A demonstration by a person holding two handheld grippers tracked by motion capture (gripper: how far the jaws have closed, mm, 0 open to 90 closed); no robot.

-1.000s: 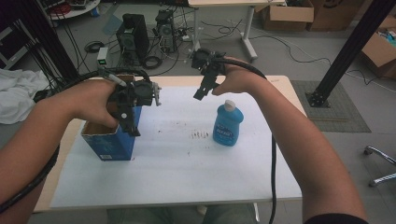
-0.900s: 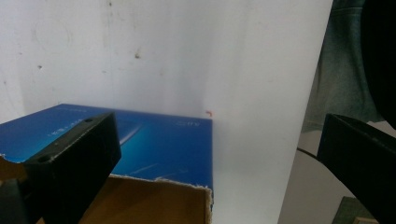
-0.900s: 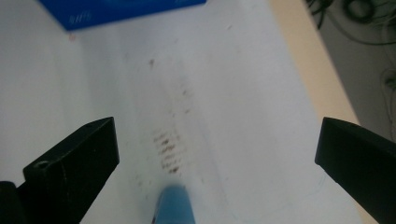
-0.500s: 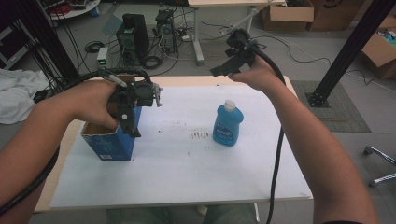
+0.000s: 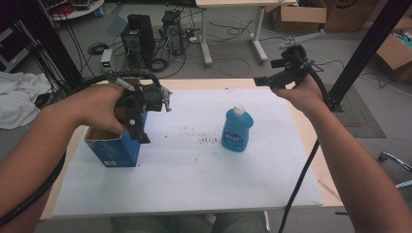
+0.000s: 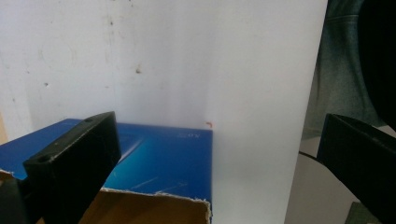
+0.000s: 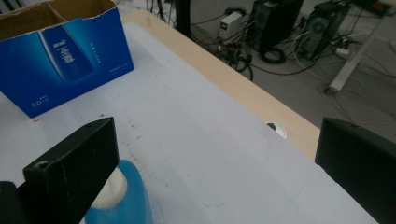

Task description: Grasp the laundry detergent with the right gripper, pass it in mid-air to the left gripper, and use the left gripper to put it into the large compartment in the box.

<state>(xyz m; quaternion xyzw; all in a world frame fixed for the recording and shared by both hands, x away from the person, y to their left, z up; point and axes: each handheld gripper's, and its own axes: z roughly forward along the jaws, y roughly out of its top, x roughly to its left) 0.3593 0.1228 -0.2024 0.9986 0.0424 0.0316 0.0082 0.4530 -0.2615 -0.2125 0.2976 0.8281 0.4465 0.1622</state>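
A blue cardboard box (image 5: 112, 146) with an open, torn top stands at the table's left; it shows close up in the left gripper view (image 6: 161, 161) and farther off in the right gripper view (image 7: 65, 56). My left gripper (image 5: 138, 127) points down over the box's right edge, open and holding nothing (image 6: 215, 163). A blue bottle (image 5: 237, 128) with a white cap (image 7: 109, 189) stands upright mid-table. My right gripper (image 5: 268, 73) hangs above the table's far right edge, open (image 7: 215, 163), apart from the bottle.
The white table sheet (image 5: 194, 179) has dark specks near the middle. A round cable hole (image 7: 275, 128) sits in the wooden rim. Computer towers (image 5: 141, 34), cables and cardboard boxes (image 5: 296, 17) lie on the floor beyond. A black post (image 5: 367, 48) rises at the right.
My right gripper has risen from just above the bottle and swung right, toward the table's far right corner. The left gripper, box and bottle have stayed put.
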